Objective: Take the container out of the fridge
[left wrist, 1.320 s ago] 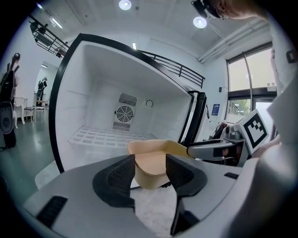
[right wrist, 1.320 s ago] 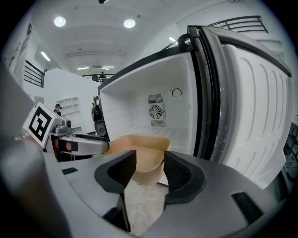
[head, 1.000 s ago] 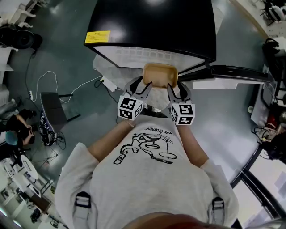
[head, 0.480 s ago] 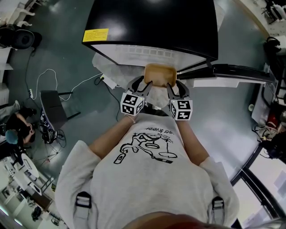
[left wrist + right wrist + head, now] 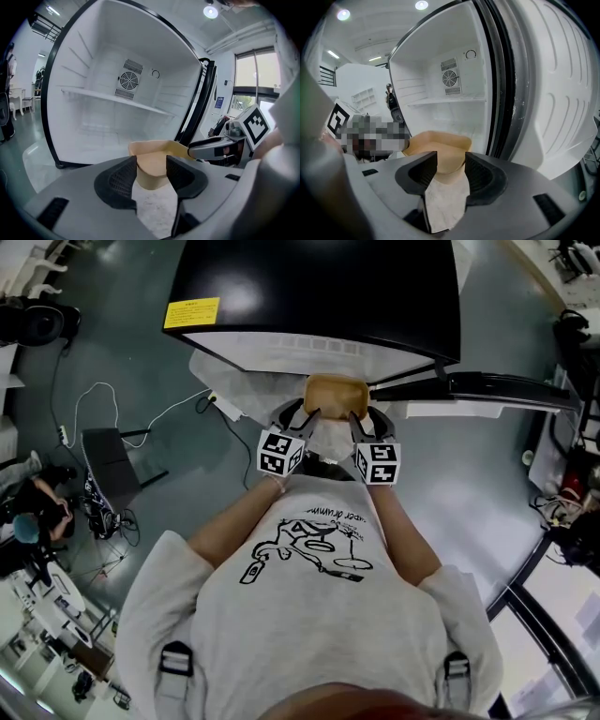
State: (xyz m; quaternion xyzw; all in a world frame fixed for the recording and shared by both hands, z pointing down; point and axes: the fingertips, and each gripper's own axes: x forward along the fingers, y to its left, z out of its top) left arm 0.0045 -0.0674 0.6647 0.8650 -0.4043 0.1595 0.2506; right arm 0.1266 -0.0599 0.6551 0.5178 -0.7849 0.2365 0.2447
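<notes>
Seen from the head view, the fridge (image 5: 319,287) hides its own inside under its black top, whose far edge the picture cuts off. Print on the yellow label (image 5: 191,312) at that top's front left corner is too small to read. In front of the fridge, the near rim of the container (image 5: 336,395) lies behind the left gripper (image 5: 302,418) and the right gripper (image 5: 364,420).

Tan container (image 5: 336,393), black fridge (image 5: 319,287) with white interior, yellow label (image 5: 190,312), dark grey floor (image 5: 469,521), pale grey T-shirt (image 5: 309,624) with black drawing
</notes>
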